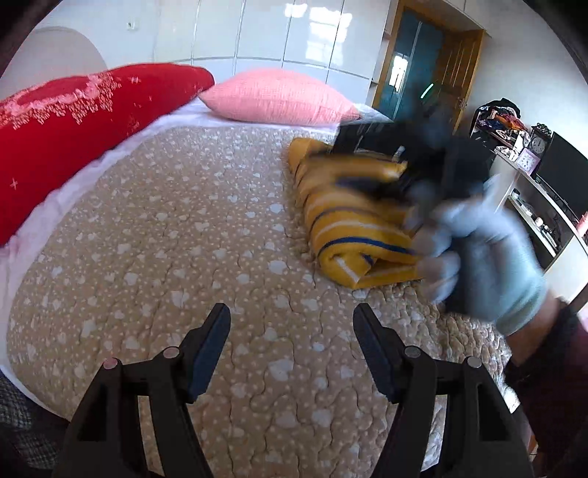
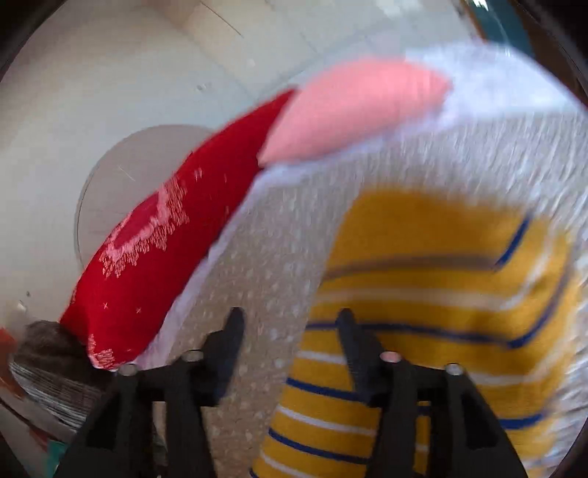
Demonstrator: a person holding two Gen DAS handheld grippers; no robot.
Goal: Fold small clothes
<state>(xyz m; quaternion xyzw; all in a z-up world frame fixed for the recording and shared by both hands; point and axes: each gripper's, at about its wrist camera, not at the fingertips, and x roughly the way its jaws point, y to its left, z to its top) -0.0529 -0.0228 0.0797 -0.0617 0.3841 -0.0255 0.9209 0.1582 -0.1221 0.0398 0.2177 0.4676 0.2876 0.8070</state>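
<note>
Fingers spread wide on the left gripper (image 1: pixel 292 325), nothing between them, hovering over bare beige quilt (image 1: pixel 176 257) with its pale heart pattern. Just beyond and to the right lies the yellow striped garment (image 1: pixel 352 228), folded into a thick bundle on the quilt, blue and white stripes running across it. Over its right end comes a grey-gloved right hand (image 1: pixel 485 253), blurred, wrapped around the black body of the right gripper (image 2: pixel 290 320); in the left wrist view that tool's fingers are a dark smear over the garment's far edge.

Switch to the right wrist view and the picture is tilted and streaked. The right gripper's fingers stand apart, gripping nothing: one is over quilt, the other over the near stripes of the garment, which fills the lower right of the view. Whether that finger touches the cloth, I cannot tell through the blur.

Further back, a long red pillow (image 1: pixel 73 121) with pale embroidery runs along the left edge of the bed, and a pink pillow (image 1: pixel 279 97) sits at the head beside it. Beyond them, glossy white wardrobe doors (image 1: pixel 279 33), a wooden door frame (image 1: pixel 455 70), and to the far right a white shelf unit (image 1: pixel 540 206) carrying clocks and clutter.
</note>
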